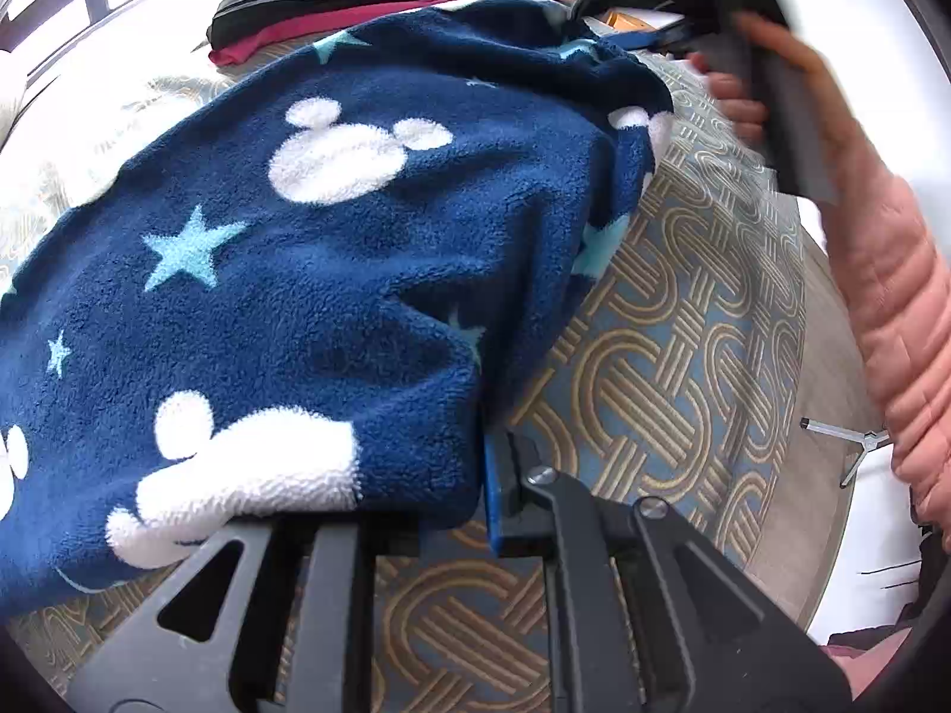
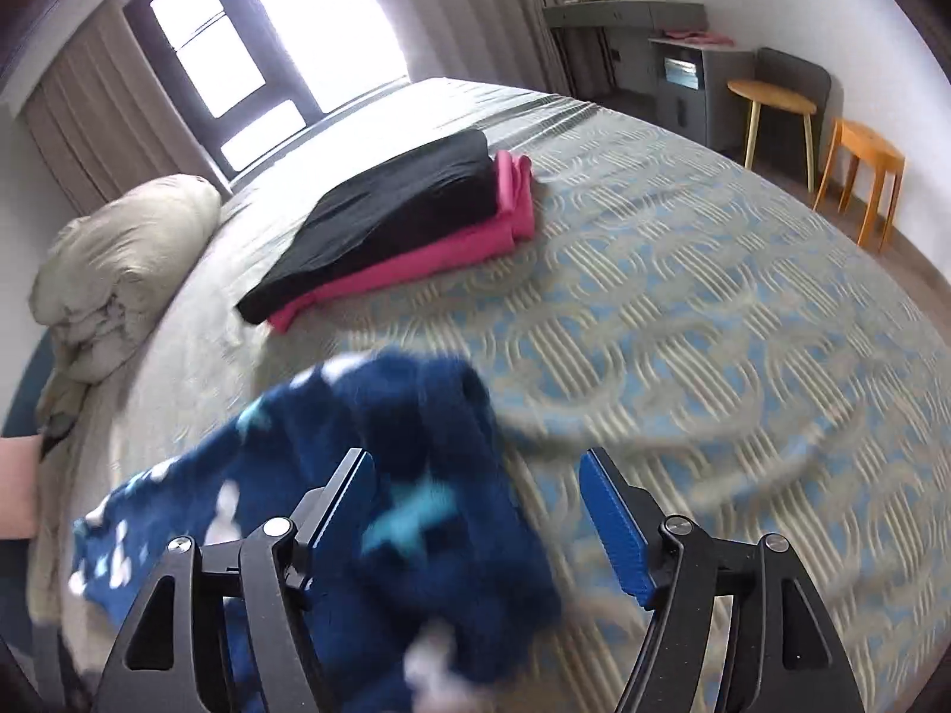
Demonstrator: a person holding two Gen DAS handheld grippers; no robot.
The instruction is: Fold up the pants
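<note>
The left gripper (image 1: 475, 499) sits at six o'clock in its own view; only its right blue pad is visible, pressed against the edge of the navy fleece pants (image 1: 333, 273), whose cloth covers the other finger, so I cannot tell whether the fingers are clamped on it. The pants, fuzzy and printed with white mouse heads and pale blue stars, lie on the bed (image 1: 671, 356) with their long axis running from about seven o'clock to one o'clock. At that far end the right gripper (image 2: 478, 511), blurred by motion, stands with its ribbed blue pads wide apart, a bunched fold of pants against the left pad only. Beyond, at eleven o'clock, folded black and pink garments (image 2: 416, 220) rest on the geometric bedspread.
</note>
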